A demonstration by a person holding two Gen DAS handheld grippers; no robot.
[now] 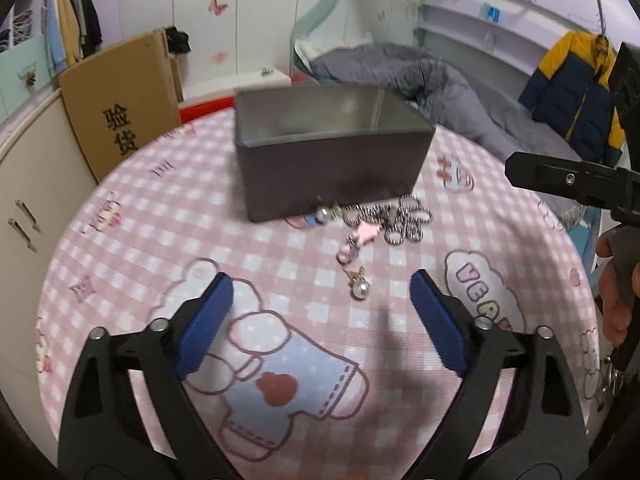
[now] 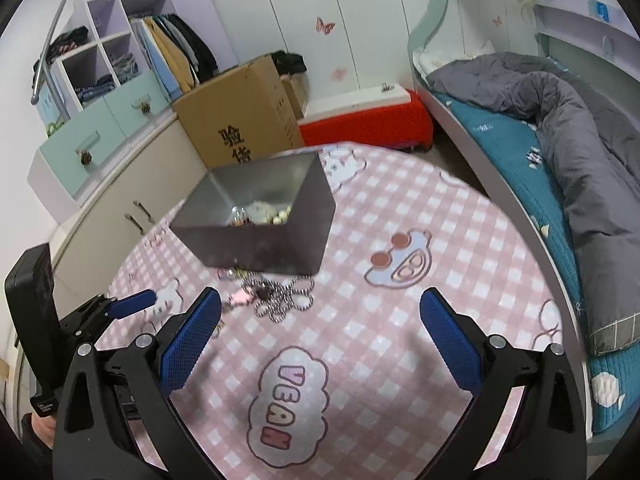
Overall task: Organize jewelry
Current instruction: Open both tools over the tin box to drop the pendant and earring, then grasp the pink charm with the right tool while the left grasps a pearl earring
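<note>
The bed (image 2: 560,128) ran along the right side of the room, a rumpled grey quilt (image 2: 580,120) heaped on its teal sheet. Over on the left stood the cardboard box (image 2: 240,120) with printed characters on its face, backed against the cupboards. Front and centre was the desk (image 2: 400,280), draped in a pink checked cloth with cartoon figures. On it, toward the far side, sat the dark grey box (image 1: 332,160), open at the top, and the right wrist view caught pearly beads and small pieces (image 2: 264,212) already lying inside on its floor. Right at the foot of the box's near wall lay the silver ball chain (image 1: 400,220), bunched in loops on the cloth, touching or almost touching the wall. Tangled in with it was a pink charm strand (image 1: 356,248), trailing toward the camera and ending in a single pearl (image 1: 362,290). Another pearl-like bead (image 1: 323,213) sat tight against the box's base. The left tongs (image 1: 320,316) hovered above the cloth, spread wide, gripping nothing, the pearl lying just ahead between the blue pads. The right tongs (image 2: 320,336) were likewise wide apart and empty-handed, near the chain but clear of it.
</note>
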